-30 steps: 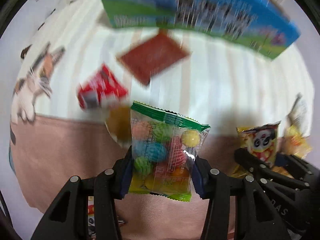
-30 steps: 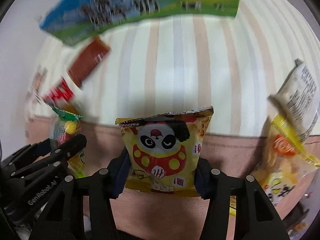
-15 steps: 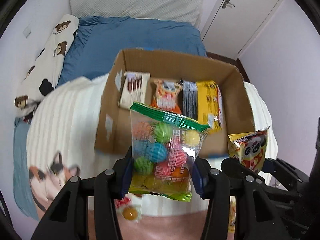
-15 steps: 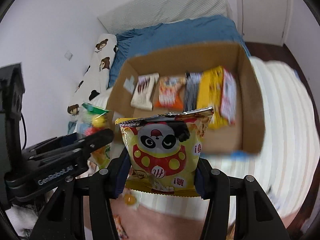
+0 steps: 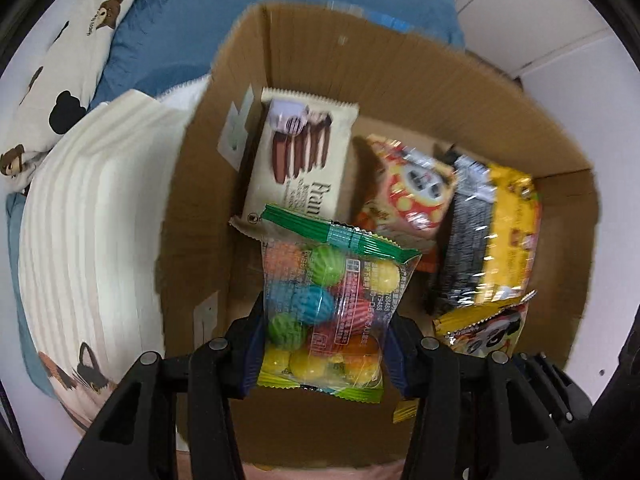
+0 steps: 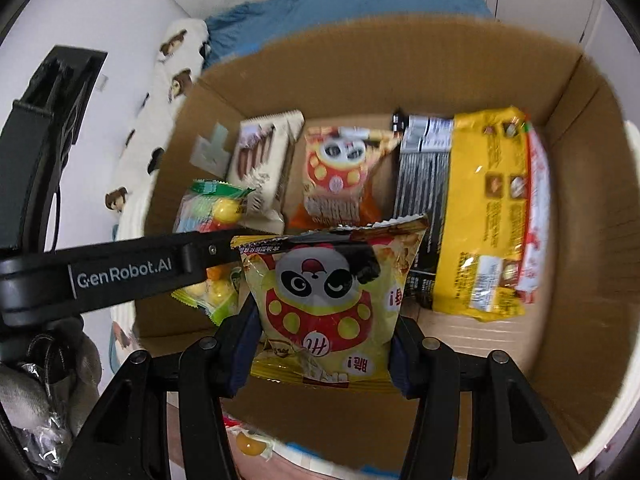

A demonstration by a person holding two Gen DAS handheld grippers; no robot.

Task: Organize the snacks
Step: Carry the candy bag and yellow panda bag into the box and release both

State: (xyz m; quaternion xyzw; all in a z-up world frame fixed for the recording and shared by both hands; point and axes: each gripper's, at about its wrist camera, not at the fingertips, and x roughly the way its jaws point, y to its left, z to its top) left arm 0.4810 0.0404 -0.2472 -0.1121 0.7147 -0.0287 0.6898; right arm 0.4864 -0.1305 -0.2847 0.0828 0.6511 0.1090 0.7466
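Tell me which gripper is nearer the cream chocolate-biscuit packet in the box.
Left. The left gripper hangs just in front of the biscuit packet; the right gripper sits farther along, before the yellow packet.

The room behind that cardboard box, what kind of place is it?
Most likely a bedroom. The cardboard box of snacks sits on a bed with a blue sheet, a bear-print pillow lies alongside, and a white door stands behind.

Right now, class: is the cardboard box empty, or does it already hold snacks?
Already holding snacks. The cardboard box has several packets on its floor, including a yellow packet and a chocolate biscuit pack.
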